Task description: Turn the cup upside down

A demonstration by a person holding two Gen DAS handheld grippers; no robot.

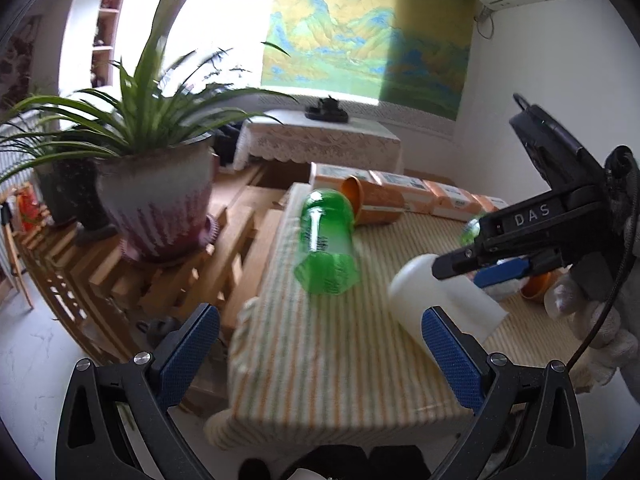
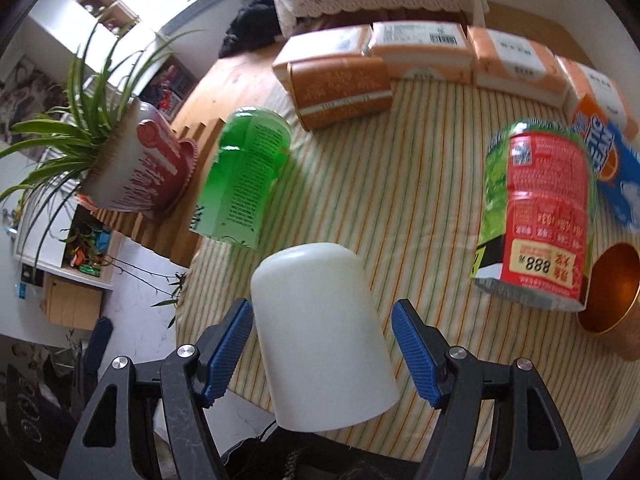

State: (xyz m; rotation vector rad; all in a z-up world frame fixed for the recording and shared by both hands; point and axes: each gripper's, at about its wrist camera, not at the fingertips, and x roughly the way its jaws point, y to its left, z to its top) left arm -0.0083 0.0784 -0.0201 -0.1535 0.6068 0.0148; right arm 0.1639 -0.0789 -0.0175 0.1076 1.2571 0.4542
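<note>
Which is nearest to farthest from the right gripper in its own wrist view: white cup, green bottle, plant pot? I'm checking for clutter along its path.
1. White cup, between the open jaws of the right gripper.
2. Green bottle, beyond, to the left.
3. Plant pot, far left, off the table.

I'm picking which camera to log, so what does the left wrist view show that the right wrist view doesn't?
Only the left wrist view shows the right gripper from outside and the wall painting. Only the right wrist view shows the red can and the blue box. Both show the white cup lying between the right gripper's open jaws, the green bottle and the striped tablecloth.
</note>
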